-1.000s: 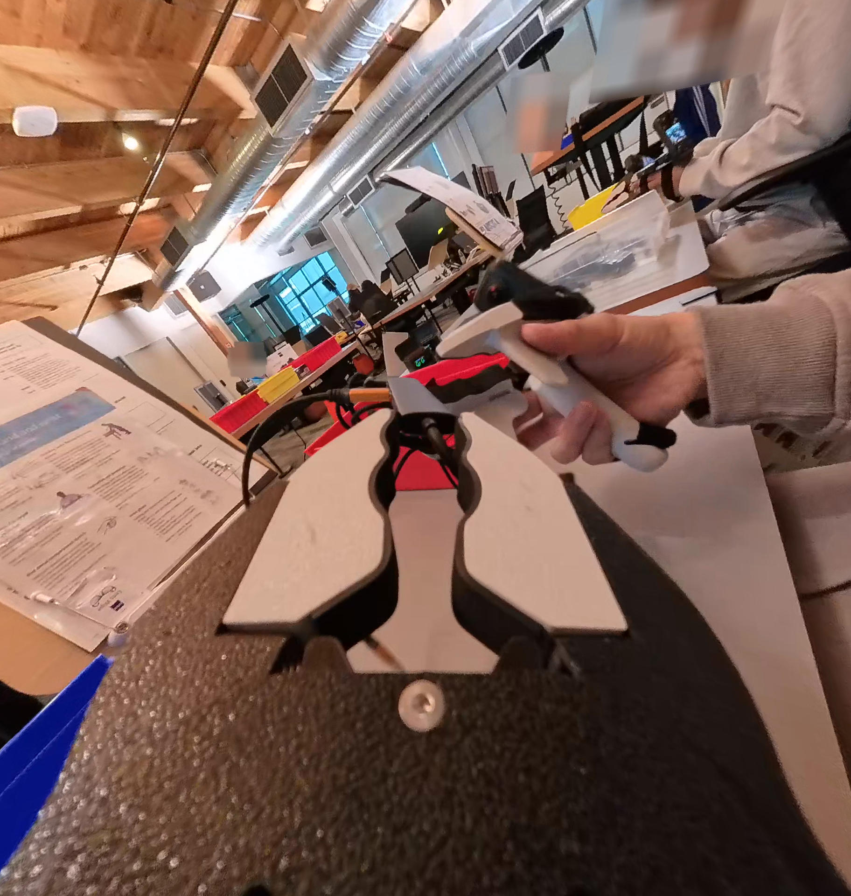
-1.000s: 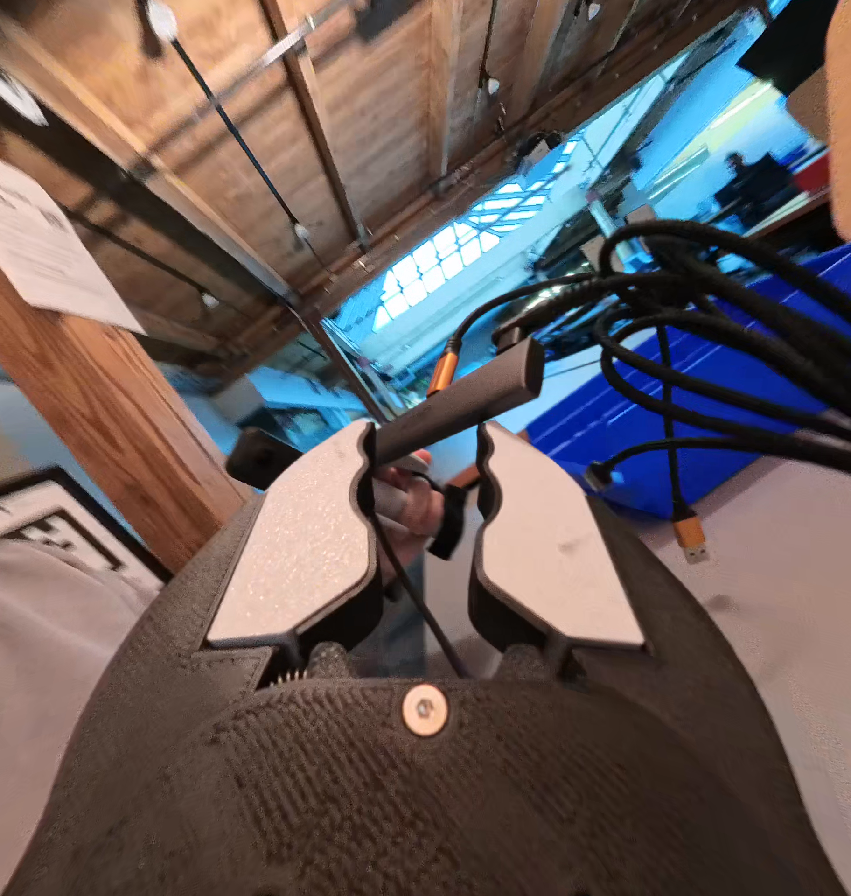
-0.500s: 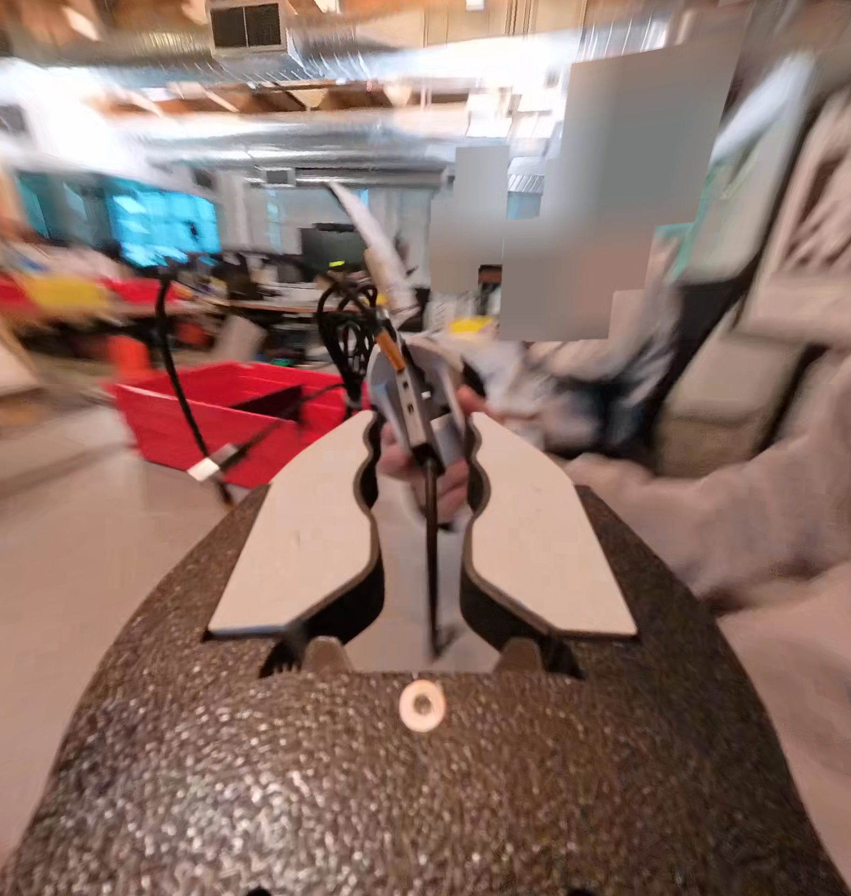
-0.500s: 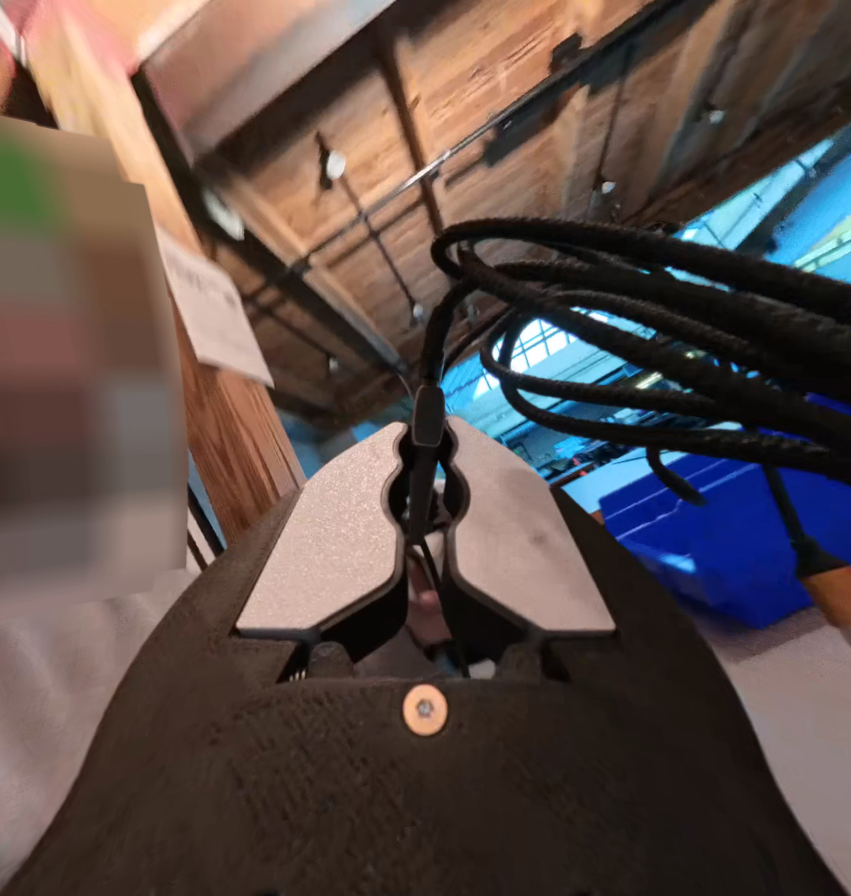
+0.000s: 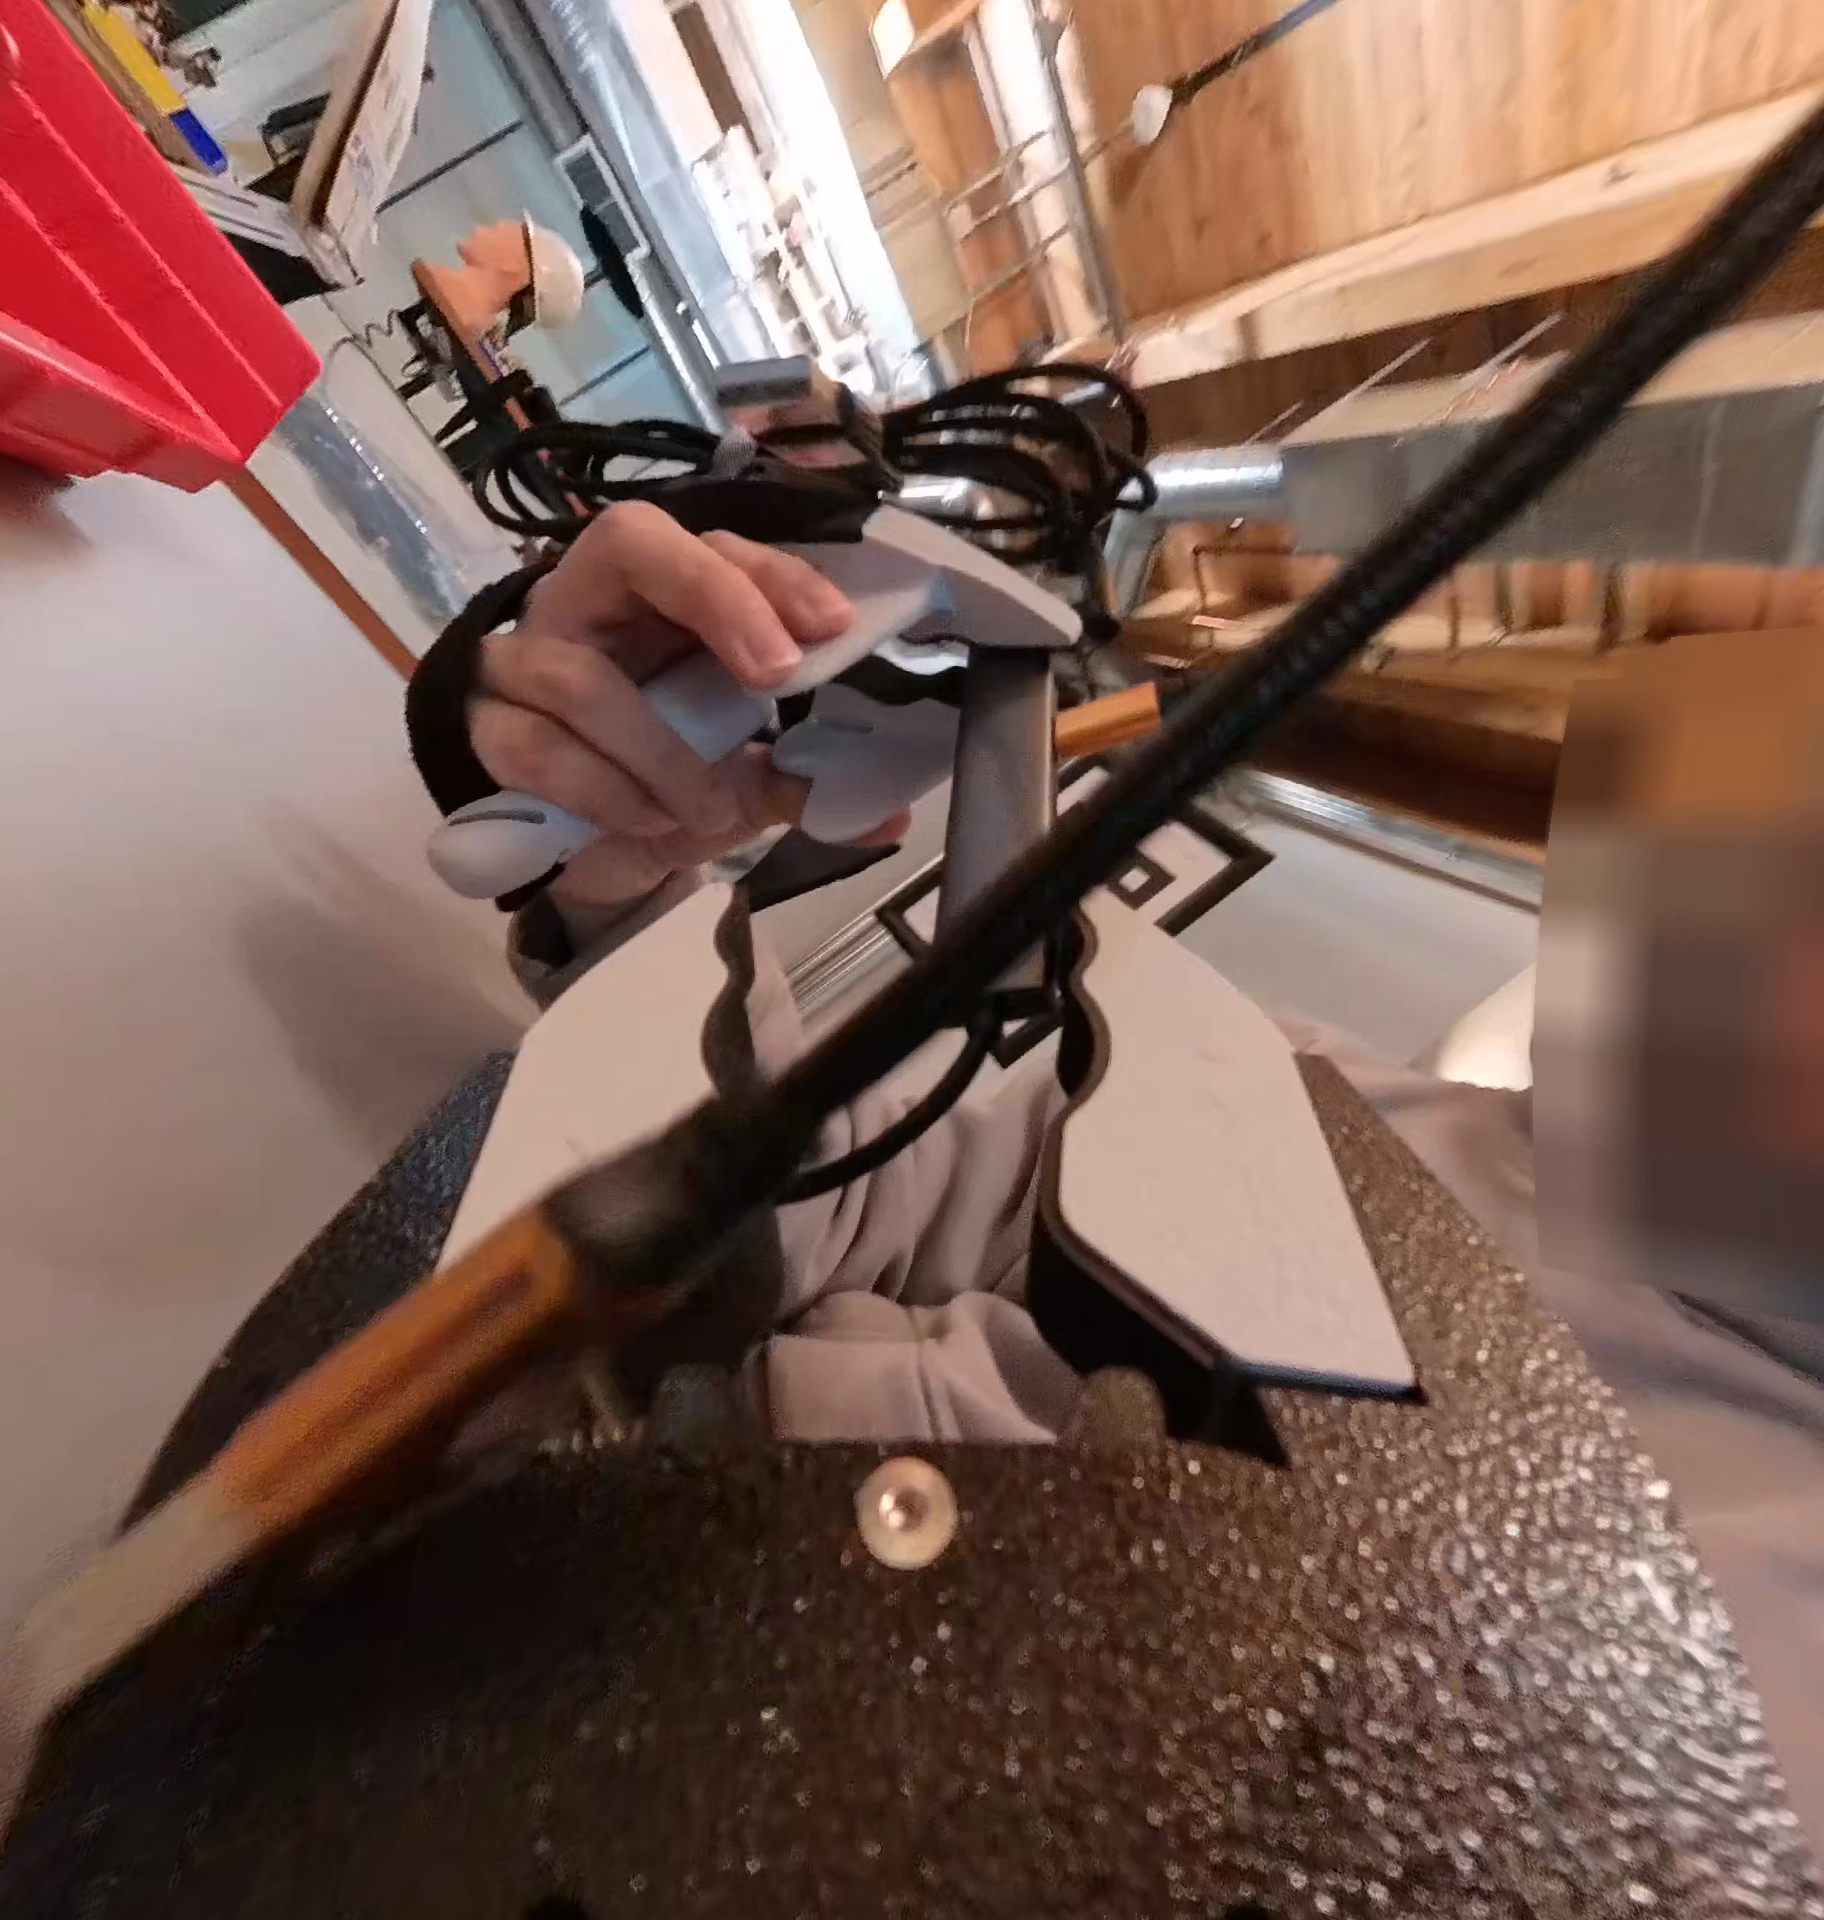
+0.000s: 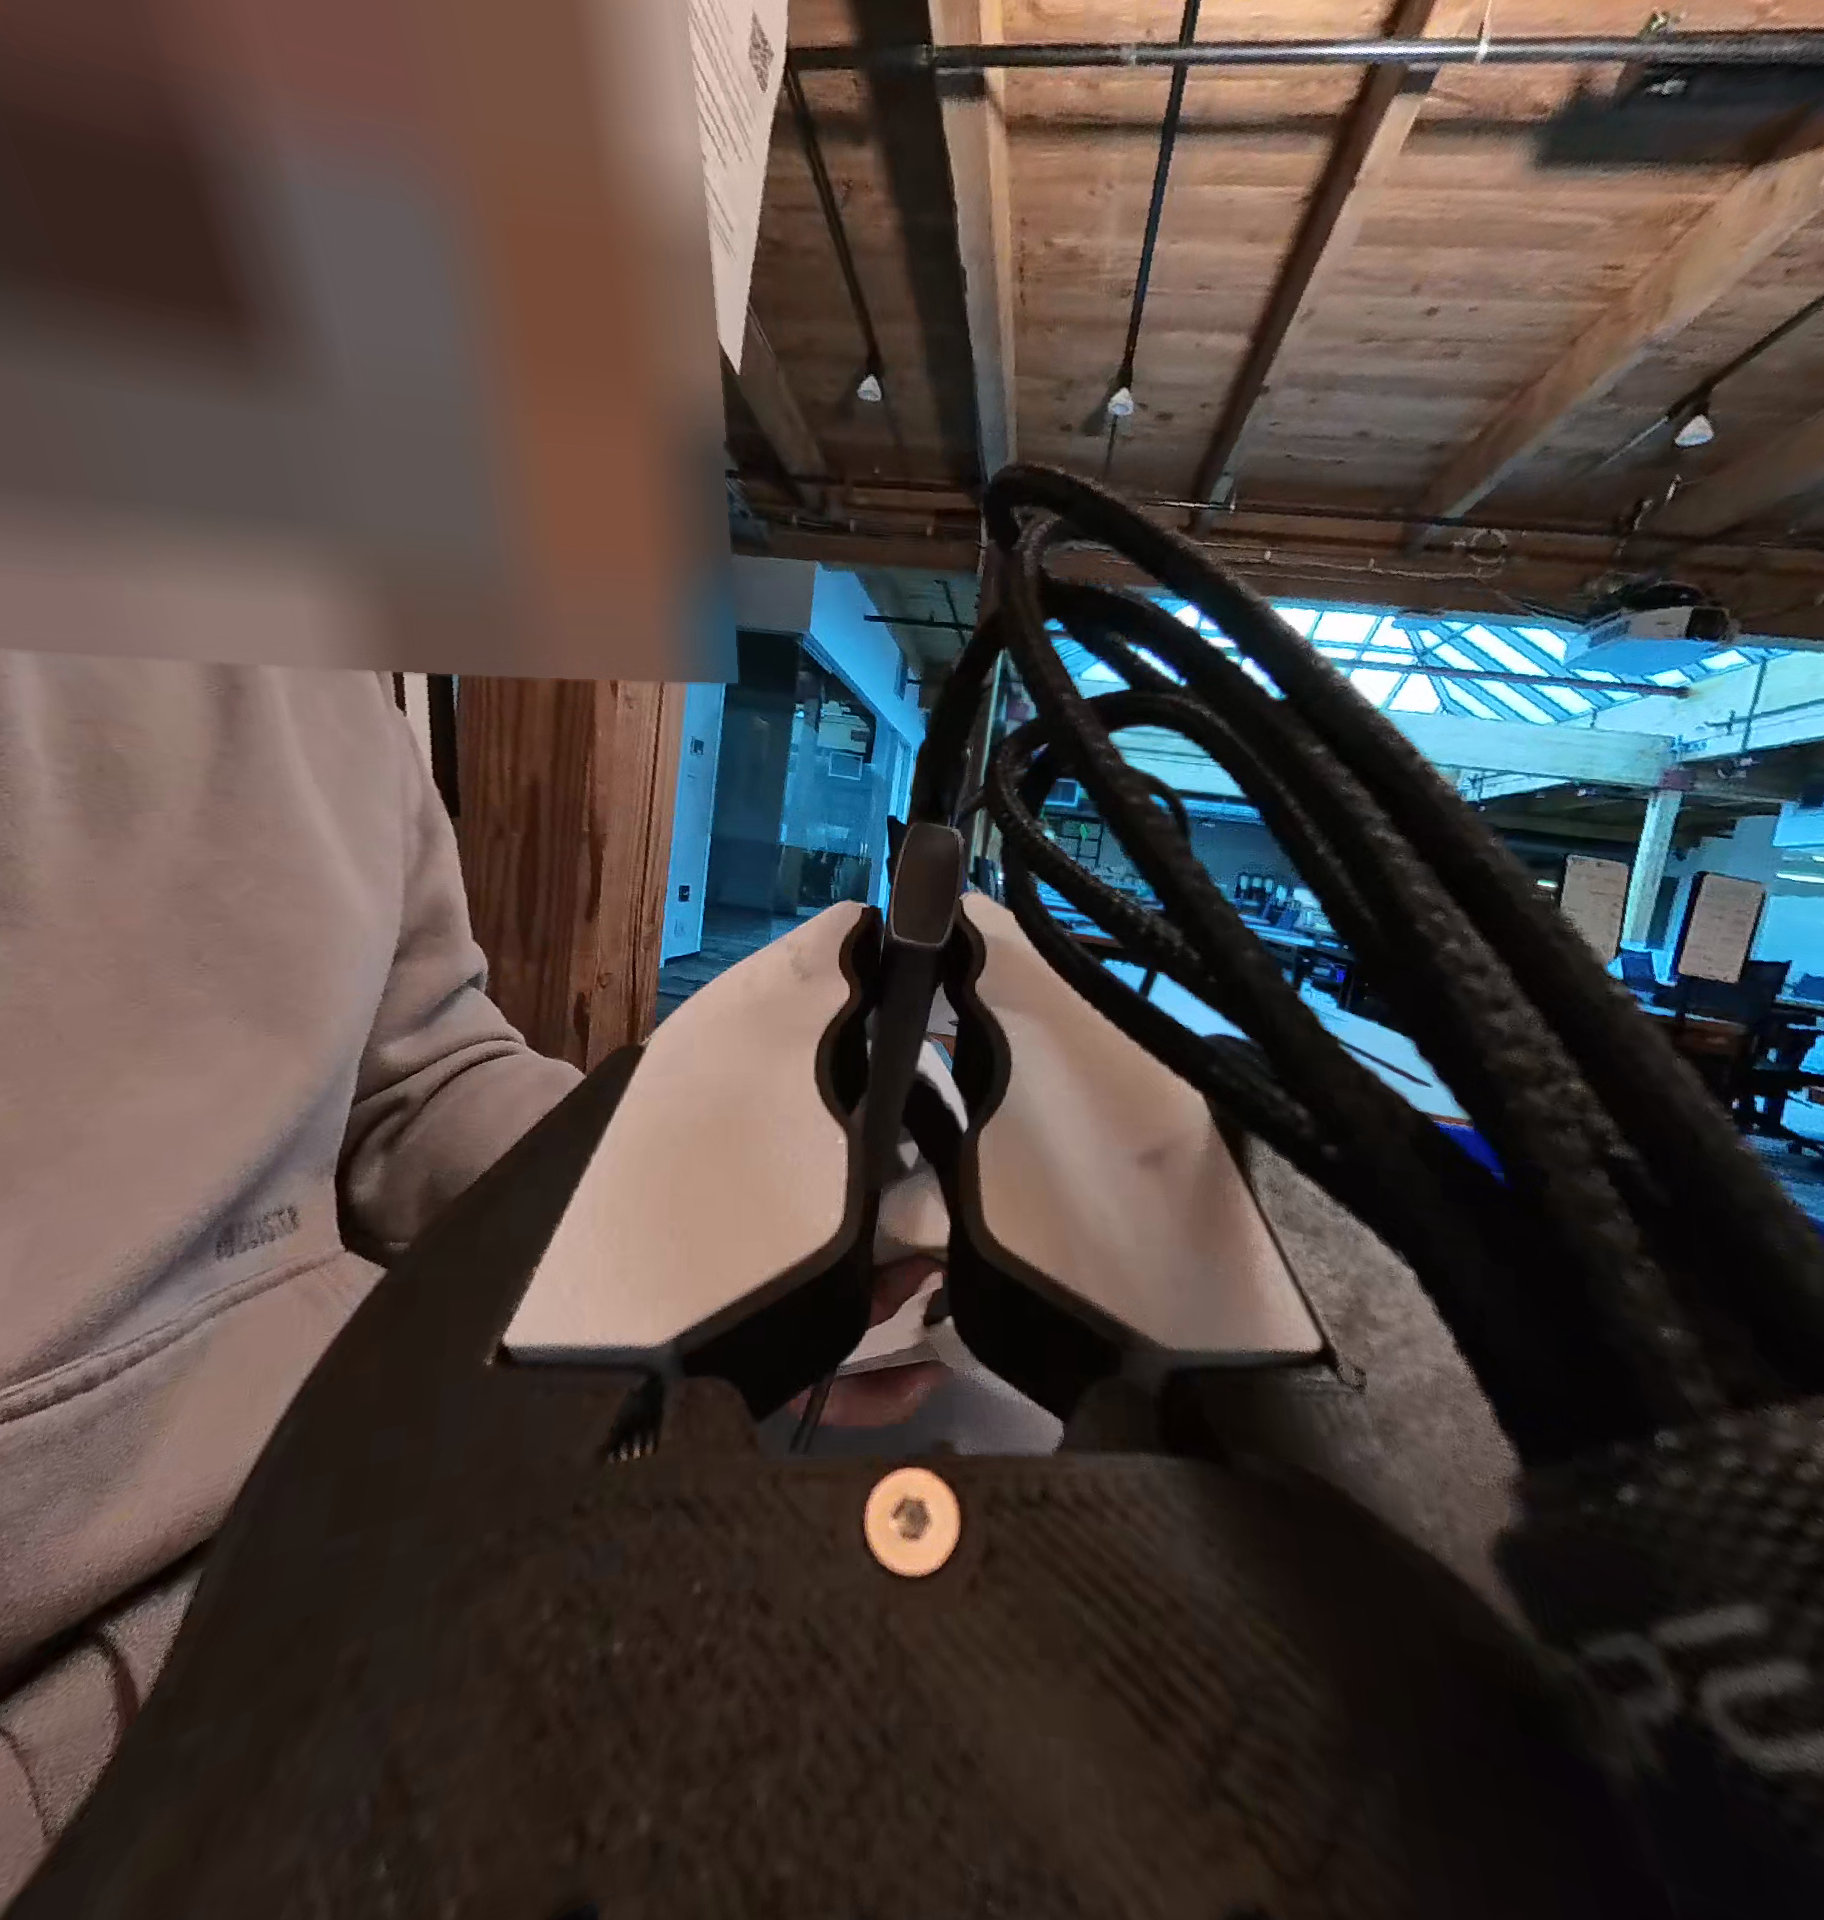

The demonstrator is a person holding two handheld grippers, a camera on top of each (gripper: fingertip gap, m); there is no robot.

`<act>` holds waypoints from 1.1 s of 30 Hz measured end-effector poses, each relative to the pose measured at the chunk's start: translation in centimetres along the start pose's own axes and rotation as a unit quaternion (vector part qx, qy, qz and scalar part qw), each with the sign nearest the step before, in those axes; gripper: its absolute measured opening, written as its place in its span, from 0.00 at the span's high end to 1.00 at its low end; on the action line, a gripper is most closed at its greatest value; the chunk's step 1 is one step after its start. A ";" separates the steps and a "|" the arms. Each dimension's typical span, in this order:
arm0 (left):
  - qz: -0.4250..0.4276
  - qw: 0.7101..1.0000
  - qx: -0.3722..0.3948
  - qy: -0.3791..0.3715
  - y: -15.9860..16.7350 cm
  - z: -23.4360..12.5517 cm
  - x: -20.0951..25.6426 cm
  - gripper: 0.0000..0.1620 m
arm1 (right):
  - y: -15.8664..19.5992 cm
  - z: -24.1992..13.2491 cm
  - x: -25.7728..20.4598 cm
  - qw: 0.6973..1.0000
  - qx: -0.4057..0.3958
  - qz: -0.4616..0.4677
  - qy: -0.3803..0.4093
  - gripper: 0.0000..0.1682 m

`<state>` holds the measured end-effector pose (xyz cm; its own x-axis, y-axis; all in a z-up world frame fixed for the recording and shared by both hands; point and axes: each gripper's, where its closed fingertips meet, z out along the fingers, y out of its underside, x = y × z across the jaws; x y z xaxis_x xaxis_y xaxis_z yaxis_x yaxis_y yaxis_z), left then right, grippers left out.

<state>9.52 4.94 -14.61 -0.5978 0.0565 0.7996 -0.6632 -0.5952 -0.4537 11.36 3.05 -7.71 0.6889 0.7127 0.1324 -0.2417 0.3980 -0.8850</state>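
Right gripper (image 6: 913, 940): my jaws narrow, clamped on the grey hub (image 6: 923, 883).
Left gripper (image 5: 913, 971): jaws wide; black cable (image 5: 1303, 644) crosses them.
Room: desk (image 5: 139, 935) open at left.

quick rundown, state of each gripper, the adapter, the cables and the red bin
left gripper: jaws open, a braided cable lying across them
right gripper: jaws shut on the grey adapter
grey adapter: held upright, clamped edge-on
black cable bundle: coiled, hanging beside the right gripper
braided cable: stretched taut diagonally, orange plug end resting on the left gripper body
red bin: on the table, contents not visible
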 end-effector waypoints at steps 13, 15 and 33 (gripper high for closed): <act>-0.069 0.997 0.009 0.044 0.7 1.1 -0.9 0.53 | -1.2 -0.3 0.7 0.999 0.016 -0.051 -0.008 0.97; -0.069 0.996 0.014 0.058 0.6 1.1 -0.5 0.55 | -1.4 -0.2 0.4 0.998 0.021 -0.047 -0.025 0.94; 0.003 0.997 0.010 -0.071 -0.1 -0.7 -3.1 0.47 | 1.9 -1.3 0.7 0.992 -0.112 -0.062 -0.013 0.94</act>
<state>11.11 5.40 -17.38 -0.5305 -0.0600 0.8456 -0.6499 -0.6116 -0.4511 12.25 3.53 -9.83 0.6855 0.6817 0.2558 0.0043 0.3475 -0.9377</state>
